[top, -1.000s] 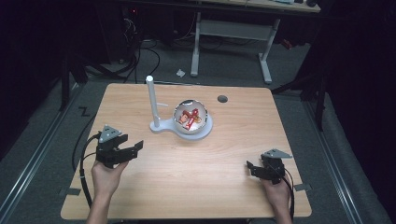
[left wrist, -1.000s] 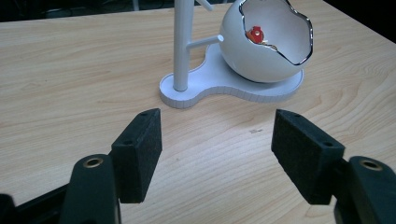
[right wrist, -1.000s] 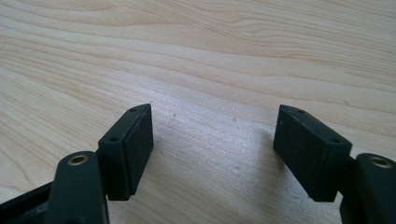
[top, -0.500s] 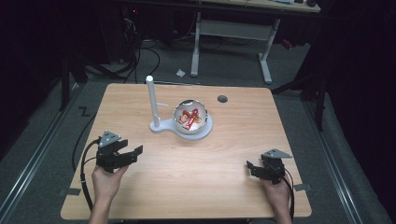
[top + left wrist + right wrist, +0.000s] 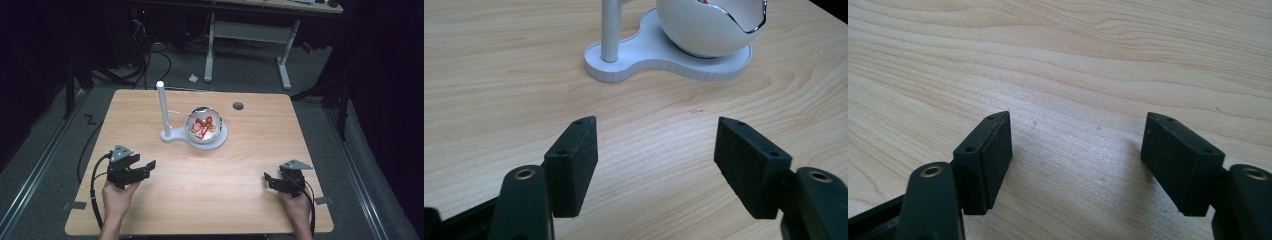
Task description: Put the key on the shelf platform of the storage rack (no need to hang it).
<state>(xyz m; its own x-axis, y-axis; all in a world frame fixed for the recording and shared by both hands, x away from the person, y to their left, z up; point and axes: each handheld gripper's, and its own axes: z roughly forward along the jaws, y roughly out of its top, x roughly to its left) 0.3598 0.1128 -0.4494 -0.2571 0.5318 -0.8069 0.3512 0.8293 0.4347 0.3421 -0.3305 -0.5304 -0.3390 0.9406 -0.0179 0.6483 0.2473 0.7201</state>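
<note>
A white stand [image 5: 172, 134] with an upright post [image 5: 162, 107] sits mid-table, and a round bowl [image 5: 197, 134] rests on its base with red pieces [image 5: 205, 125] inside. My left gripper [image 5: 146, 167] hovers near the table's front left, open and empty, pointing toward the stand. In the left gripper view my left gripper [image 5: 656, 145] faces the stand's base [image 5: 649, 62], the post [image 5: 610, 30] and the white bowl [image 5: 709, 25] a short way ahead. My right gripper [image 5: 270, 180] is at the front right, open. In the right gripper view my right gripper [image 5: 1075, 142] frames bare wood.
The wooden table [image 5: 260, 145] has a dark round hole [image 5: 238, 105] at the back right. Cables trail from both grippers off the front edge. Behind the table stands a desk frame [image 5: 250, 35] on a dark floor.
My left gripper has drifted a little toward the front edge of the table. The right gripper has stayed put, and both remain open.
</note>
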